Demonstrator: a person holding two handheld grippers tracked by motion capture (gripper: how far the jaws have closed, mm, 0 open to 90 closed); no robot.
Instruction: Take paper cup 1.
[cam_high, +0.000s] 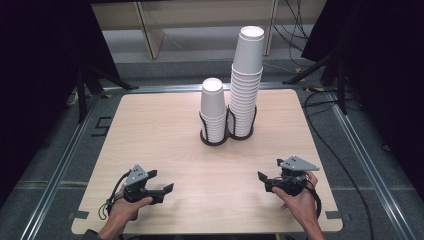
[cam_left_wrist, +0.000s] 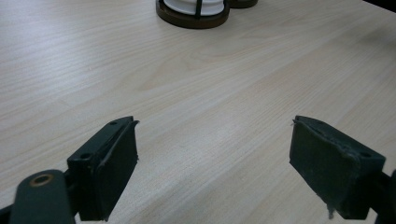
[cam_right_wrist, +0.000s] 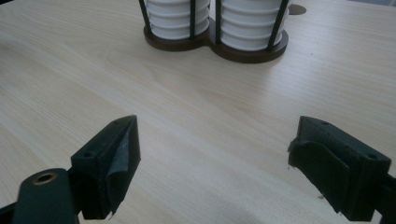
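Wooden table (cam_high: 165, 145), two cup stacks (cam_high: 243, 82) centre, both hand-held grippers (cam_high: 159, 188) (cam_high: 266, 179) open, empty.

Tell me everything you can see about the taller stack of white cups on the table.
The taller stack of cups is made of many white, paper-like cups nested upside down, rims showing as close ridges. It stands upright in the right ring of a dark double holder, whose thin black rods rise along its lower part. It sits at the far middle of the wooden table, beside the shorter stack. No gripper touches it.
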